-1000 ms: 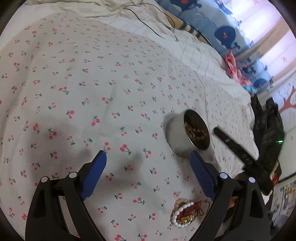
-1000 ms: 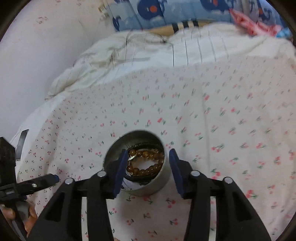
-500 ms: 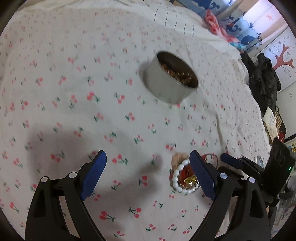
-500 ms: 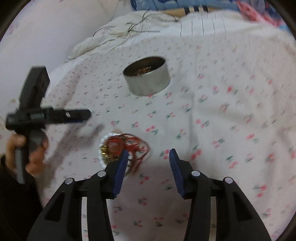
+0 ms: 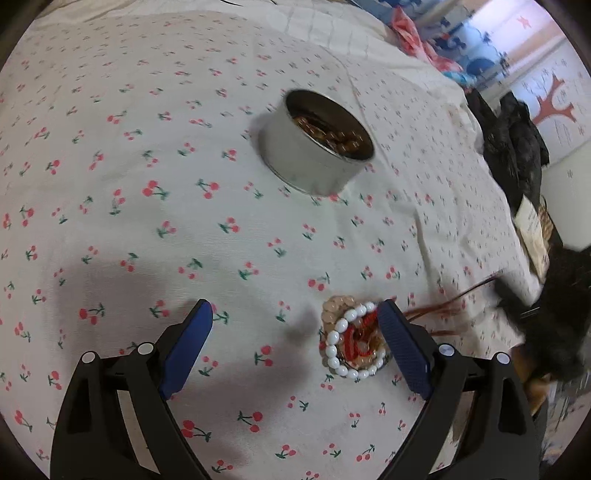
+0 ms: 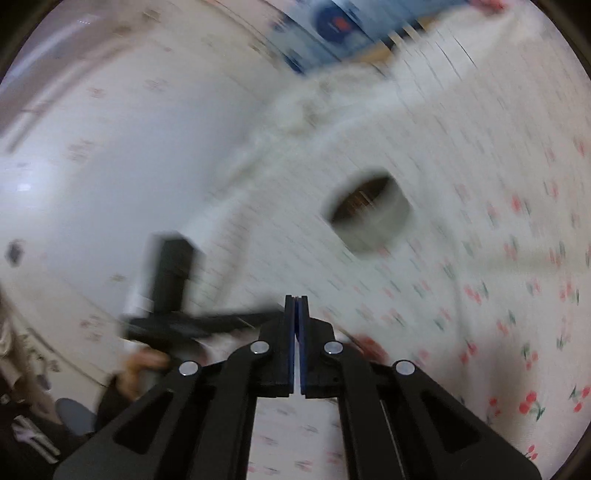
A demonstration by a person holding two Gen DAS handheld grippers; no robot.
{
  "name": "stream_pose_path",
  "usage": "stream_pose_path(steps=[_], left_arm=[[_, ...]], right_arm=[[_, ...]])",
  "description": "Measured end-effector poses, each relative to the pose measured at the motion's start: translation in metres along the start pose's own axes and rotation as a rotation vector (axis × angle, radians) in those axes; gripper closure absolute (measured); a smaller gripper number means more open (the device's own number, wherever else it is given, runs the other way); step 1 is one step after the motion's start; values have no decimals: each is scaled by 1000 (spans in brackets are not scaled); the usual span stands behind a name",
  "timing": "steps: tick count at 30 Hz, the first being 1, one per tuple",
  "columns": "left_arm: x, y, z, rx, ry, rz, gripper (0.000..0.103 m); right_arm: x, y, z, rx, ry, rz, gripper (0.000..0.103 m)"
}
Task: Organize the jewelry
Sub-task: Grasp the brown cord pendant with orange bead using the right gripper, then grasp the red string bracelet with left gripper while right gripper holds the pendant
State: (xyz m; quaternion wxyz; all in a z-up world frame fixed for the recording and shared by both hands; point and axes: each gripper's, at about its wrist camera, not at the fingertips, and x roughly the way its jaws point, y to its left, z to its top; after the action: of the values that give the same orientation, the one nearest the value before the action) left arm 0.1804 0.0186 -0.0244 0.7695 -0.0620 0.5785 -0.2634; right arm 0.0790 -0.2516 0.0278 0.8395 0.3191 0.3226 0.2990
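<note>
A round metal tin point(image 5: 314, 166) with brown beads point(image 5: 332, 136) inside stands on the cherry-print sheet point(image 5: 147, 221). Nearer to me lies a small pile: a white bead bracelet point(image 5: 340, 328), a peach bead bracelet point(image 5: 332, 306) and a red cord point(image 5: 436, 308). My left gripper point(image 5: 295, 310) is open, its right finger against the pile. The red cord stretches right toward a dark blur, my right gripper point(image 5: 517, 295). In the blurred right wrist view, my right gripper point(image 6: 296, 299) is shut, its pads pressed together, the tin point(image 6: 388, 225) beyond it. The cord between the pads is hidden.
Dark clothes point(image 5: 517, 147) hang past the bed's right edge. A white quilted blanket point(image 5: 332, 40) and blue patterned cushions point(image 6: 332, 22) lie behind the tin. A white wall point(image 6: 110, 147) is on the left, and a hand point(image 6: 144, 365) holds the left gripper's handle point(image 6: 173, 280).
My right gripper's jaws have shut and it has swung away from the pile, drawing the red cord out to the right. My left gripper came to rest beside the pile, still open.
</note>
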Motion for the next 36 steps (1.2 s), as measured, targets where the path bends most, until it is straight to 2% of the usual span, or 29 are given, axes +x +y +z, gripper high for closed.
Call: stream_pose_path(steps=[3, 7, 12, 13, 15, 17, 19, 23, 25, 29, 31, 33, 36], left_arm=[[7, -6, -4, 42, 29, 7, 16], [14, -19, -10, 127, 45, 42, 16], [14, -41, -22, 279, 8, 111, 17], [14, -45, -25, 311, 4, 124, 19], [15, -52, -29, 363, 7, 153, 37], [14, -54, -28, 385, -2, 172, 47], [6, -59, -28, 423, -43, 161, 50], [-4, -75, -36, 503, -73, 59, 50], [4, -81, -41, 541, -52, 71, 50], [14, -84, -39, 523, -41, 63, 51], [16, -84, -38, 510, -31, 38, 63], [21, -81, -37, 496, -13, 55, 81], [23, -82, -40, 501, -16, 76, 89]], right_arm=[[-20, 11, 7, -30, -73, 59, 101], [-31, 2, 12, 6, -99, 39, 101], [-39, -6, 14, 34, -116, 27, 101], [-41, -6, 15, 34, -115, 28, 101], [-39, -6, 16, 32, -109, 28, 101], [-38, -7, 16, 31, -106, 26, 101], [-40, -7, 16, 34, -108, 30, 101], [-40, -7, 16, 41, -110, 38, 101], [-40, -7, 16, 40, -106, 40, 101], [-39, -7, 15, 46, -99, 51, 101], [-38, -7, 14, 48, -95, 54, 101], [-37, -8, 14, 51, -90, 55, 101], [-38, -9, 14, 55, -90, 57, 101]])
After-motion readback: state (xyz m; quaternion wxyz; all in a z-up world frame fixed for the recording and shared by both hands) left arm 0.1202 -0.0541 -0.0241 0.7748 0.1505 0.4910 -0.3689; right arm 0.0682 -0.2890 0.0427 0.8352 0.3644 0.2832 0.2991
